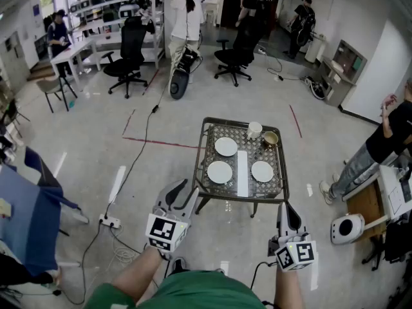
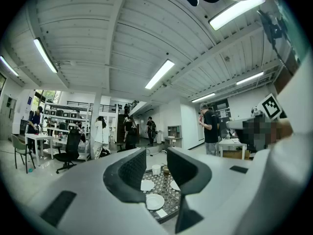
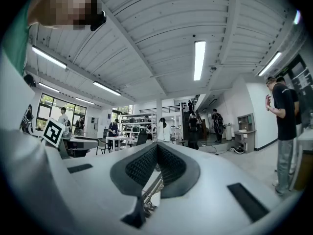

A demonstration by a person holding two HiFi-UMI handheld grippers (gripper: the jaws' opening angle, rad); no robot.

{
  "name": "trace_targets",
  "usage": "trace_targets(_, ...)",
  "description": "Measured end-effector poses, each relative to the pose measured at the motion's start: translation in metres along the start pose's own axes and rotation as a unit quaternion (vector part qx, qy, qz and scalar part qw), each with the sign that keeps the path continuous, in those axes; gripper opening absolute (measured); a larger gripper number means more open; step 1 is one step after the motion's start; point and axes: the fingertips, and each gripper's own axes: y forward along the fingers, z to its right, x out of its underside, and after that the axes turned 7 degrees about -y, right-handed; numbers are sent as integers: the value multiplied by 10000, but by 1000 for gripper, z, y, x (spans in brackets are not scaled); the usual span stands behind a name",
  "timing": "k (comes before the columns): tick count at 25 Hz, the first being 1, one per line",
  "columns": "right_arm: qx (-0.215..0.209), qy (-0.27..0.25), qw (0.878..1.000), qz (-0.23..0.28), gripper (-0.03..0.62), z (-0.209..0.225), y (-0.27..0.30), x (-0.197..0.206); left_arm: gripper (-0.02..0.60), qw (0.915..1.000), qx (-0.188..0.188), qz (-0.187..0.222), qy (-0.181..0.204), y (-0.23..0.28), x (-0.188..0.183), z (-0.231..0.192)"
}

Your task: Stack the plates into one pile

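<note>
Three white plates (image 1: 219, 172) lie flat, face up and apart on a small table (image 1: 202, 166). White strip (image 1: 243, 172) runs between the near pair. Cup (image 1: 255, 129) and bowl (image 1: 270, 138) stand at the far edge. Left gripper (image 1: 185, 195) has its jaws apart, empty. Right gripper (image 1: 285, 208) has its jaws together, empty.

At lower centre the left claw (image 2: 156, 153) gapes empty; beyond its jaws white plates (image 2: 154, 201) lie on the counter (image 2: 163, 186).

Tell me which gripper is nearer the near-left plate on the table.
Left. The left gripper hovers off the table's near-left corner, close to the near-left plate; the right gripper is off the near-right corner, farther away.
</note>
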Motion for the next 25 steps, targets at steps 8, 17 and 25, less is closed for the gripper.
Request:
trace_targets(8,-37,-28,10000,-21,21,10,-1,7,143,10000,-53,-19,-3,8,7,6)
trace_targets(17,-58,49,9998,166,23,51,-26,11,143,9998,-174,1,-5,15,15,45)
trace_targets(25,-249,167,9995,87,25,90,-40,24,143,9985,-461,-174,-230,18,27,74)
